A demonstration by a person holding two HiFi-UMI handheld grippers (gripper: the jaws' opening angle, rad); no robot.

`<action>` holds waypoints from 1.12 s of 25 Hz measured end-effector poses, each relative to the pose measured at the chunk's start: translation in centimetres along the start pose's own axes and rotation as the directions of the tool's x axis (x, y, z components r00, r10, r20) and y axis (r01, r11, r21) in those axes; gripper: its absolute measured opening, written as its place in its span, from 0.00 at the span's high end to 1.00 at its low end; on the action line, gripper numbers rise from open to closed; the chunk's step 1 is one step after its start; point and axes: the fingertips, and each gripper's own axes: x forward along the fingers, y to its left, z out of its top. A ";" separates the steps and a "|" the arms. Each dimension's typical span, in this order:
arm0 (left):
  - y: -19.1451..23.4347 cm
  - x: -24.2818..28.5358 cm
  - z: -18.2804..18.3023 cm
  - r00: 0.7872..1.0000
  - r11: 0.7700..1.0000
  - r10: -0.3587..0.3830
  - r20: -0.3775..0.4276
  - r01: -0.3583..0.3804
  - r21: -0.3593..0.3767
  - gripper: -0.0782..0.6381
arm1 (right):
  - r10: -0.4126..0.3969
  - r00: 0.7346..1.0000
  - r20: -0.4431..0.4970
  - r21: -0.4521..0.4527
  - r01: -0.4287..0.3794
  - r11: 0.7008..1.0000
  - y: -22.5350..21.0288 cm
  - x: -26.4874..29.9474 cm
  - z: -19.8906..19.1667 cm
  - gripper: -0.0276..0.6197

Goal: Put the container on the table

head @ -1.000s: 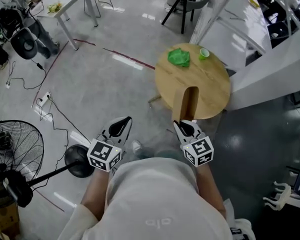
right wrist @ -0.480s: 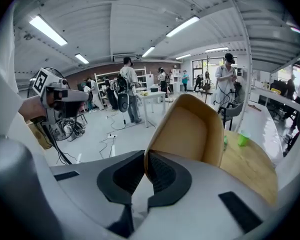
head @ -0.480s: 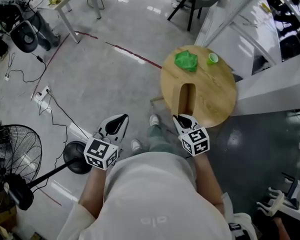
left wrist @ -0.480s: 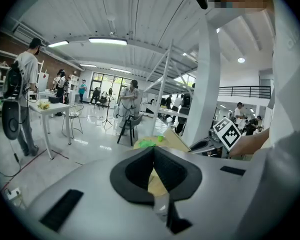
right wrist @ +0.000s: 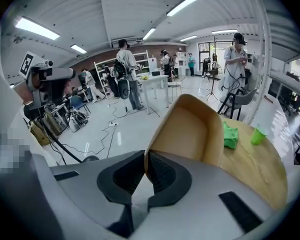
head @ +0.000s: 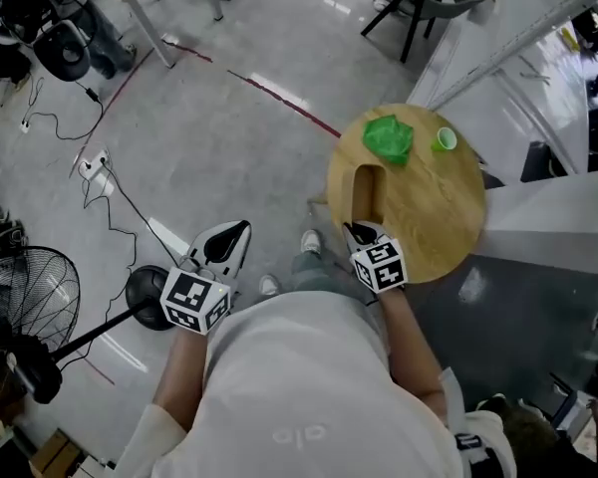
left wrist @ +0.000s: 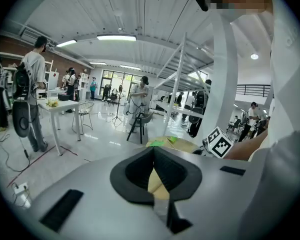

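The right gripper (head: 364, 235) pinched the wooden container (head: 369, 192) by its near rim, over the near part of the round table (head: 448, 207) at centre right. With so thin an edge grip, the container could tilt or slip. The left gripper (head: 227, 239), lower left, was closed and empty.

I note the container (head: 369, 192): a light tan open tray with thin walls and rounded corners, open side up, its near rim nipped between the jaws of the right gripper (head: 363, 233). It reaches from the tabletop's near edge in toward the middle, its long axis pointing away from me and its far end tipped up a little in the right gripper view. Whether its base touches the wood I cannot tell. The table (head: 434, 212) is round, pale wood grain, with the container over its left half.
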 end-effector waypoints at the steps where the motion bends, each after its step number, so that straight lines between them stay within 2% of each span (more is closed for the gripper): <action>1: 0.4 0.5 0.1 1.000 1.000 0.010 -0.004 -0.010 -0.005 0.87 | 0.005 1.000 -0.013 0.000 -0.005 1.000 -0.8 0.8 0.1 0.90; 12: 2.5 4.9 0.2 0.991 0.991 0.122 -0.058 -0.125 -0.050 0.87 | 0.054 0.982 -0.182 -0.011 -0.057 0.998 -7.3 9.2 -1.5 0.90; 23: 3.3 5.7 -0.6 0.973 0.972 0.211 -0.094 -0.219 -0.085 0.87 | 0.063 0.959 -0.275 -0.036 -0.076 0.996 -10.2 14.0 -2.1 0.89; 28: 3.4 5.6 -0.8 0.966 0.963 0.241 -0.098 -0.250 -0.101 0.87 | 0.069 0.949 -0.307 -0.019 -0.079 0.997 -10.7 15.3 -2.1 0.87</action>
